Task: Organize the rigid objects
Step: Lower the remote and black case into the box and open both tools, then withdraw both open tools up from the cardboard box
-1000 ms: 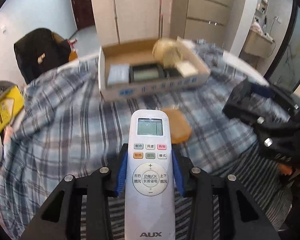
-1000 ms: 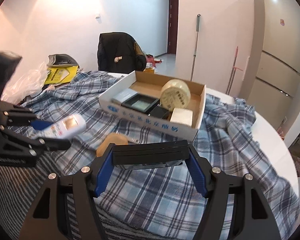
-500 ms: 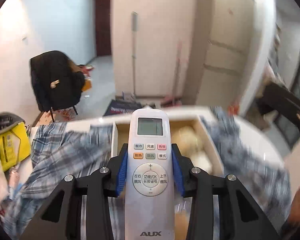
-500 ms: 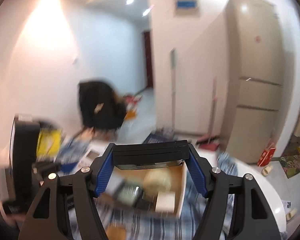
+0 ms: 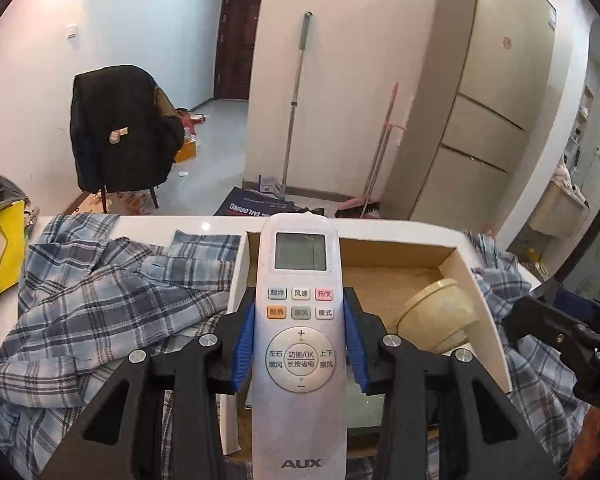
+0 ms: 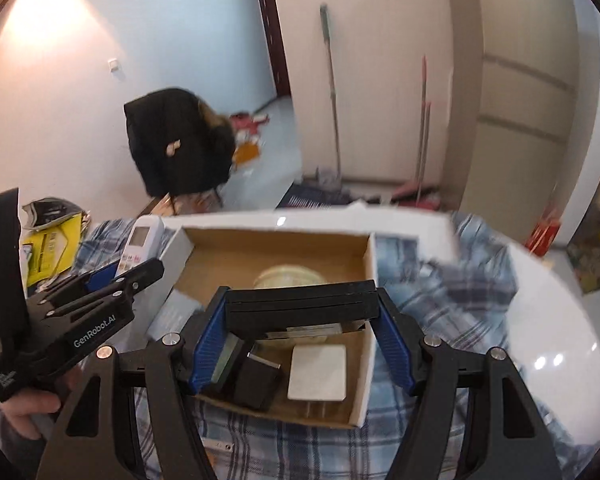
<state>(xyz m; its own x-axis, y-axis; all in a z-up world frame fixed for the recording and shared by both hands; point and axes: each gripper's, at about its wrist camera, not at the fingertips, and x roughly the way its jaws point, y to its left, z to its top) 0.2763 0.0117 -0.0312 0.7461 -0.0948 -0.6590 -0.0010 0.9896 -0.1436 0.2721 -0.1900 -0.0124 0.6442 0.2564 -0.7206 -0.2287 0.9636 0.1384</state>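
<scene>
- You have the white remote control (image 5: 300, 344) clamped lengthwise in the left gripper (image 5: 300, 344), screen end pointing away from you, its tip hanging over the near-left corner of the cardboard box (image 5: 488, 304). The right wrist view shows it beside that corner (image 6: 140, 246).
- In your other hand, the flat black object (image 6: 302, 308) lies crosswise between the blue pads of the right gripper (image 6: 302, 334), held above the open box (image 6: 364, 344). What it is I cannot tell; it looks like a thin stacked slab.
- The box already holds a round cream container (image 5: 436, 320), a white square block (image 6: 318, 372), a small black box (image 6: 256, 380), a screened device (image 6: 225, 362) and a pale flat piece (image 6: 176, 312) at the left side.
- The step in hand, as I read it, is carrying both items to the box for placing; neither is down yet.
- Left claw: partly closed, pads pressing the remote's two long sides at the button panel. The grip looks firm.
- Right claw: about half open, filled by the slab's width, pads on its two short ends.
- Next move, in my judgement: pick a free patch of box floor for each. The bare cardboard at the far side looks like the roomiest spot. Lower one item, level it, then open.
- Mind that your two grippers sit close together over a crowded box; place one at a time so they do not clash.
- The box rests on a plaid shirt (image 5: 112, 300) spread over the white table (image 6: 540, 320), so it may shift if nudged.
</scene>
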